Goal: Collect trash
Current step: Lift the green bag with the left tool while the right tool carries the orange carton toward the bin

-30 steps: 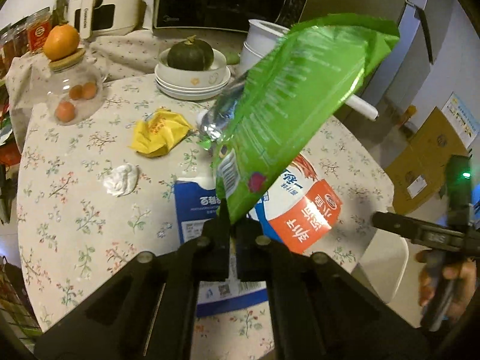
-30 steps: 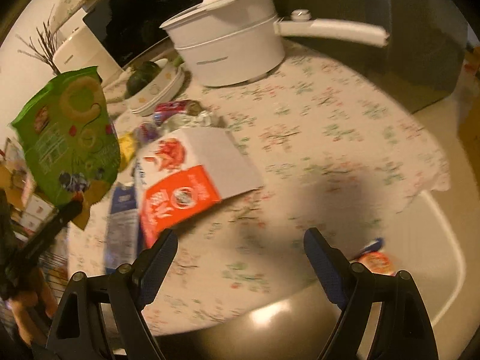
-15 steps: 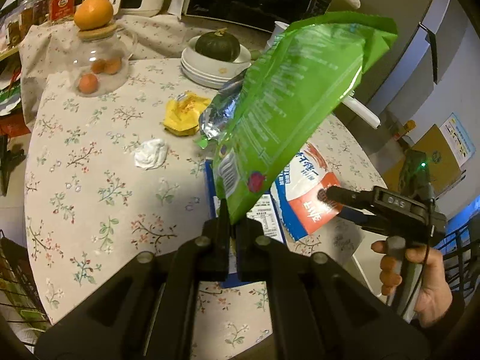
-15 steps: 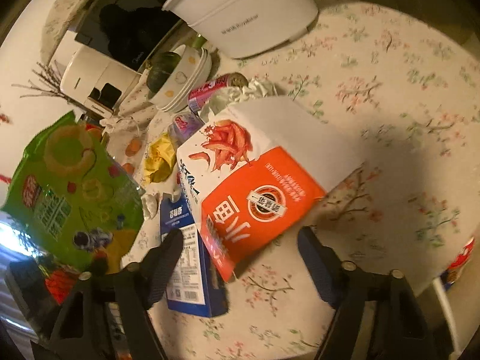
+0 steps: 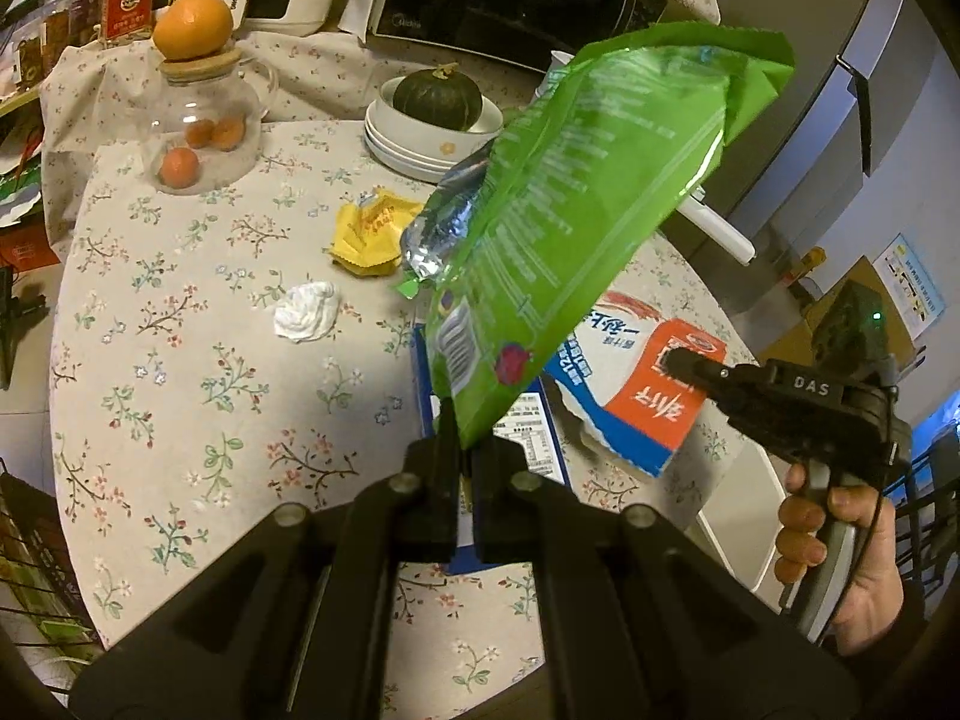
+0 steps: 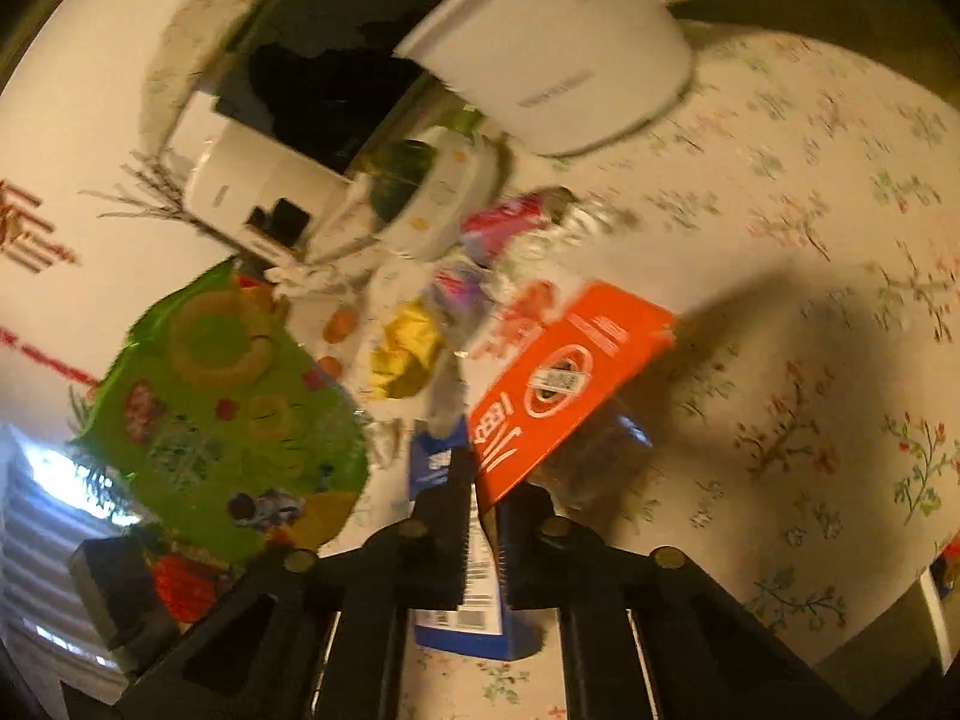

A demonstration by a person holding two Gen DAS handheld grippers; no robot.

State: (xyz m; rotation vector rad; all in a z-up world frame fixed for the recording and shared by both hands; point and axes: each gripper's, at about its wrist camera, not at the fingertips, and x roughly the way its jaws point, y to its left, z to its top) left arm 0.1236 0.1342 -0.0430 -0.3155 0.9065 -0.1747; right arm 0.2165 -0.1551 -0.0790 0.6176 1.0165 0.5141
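Trash is partly gathered: your left gripper (image 5: 465, 450) has its jaws clamped on the green bag (image 5: 576, 228), lifted clear; your right gripper (image 6: 483, 498) has just closed its jaws on the orange packet (image 6: 558, 378). Yellow wrapper (image 5: 372, 234), tissue (image 5: 306, 312) and blue carton (image 6: 450, 576) remain on the table (image 5: 180, 390).
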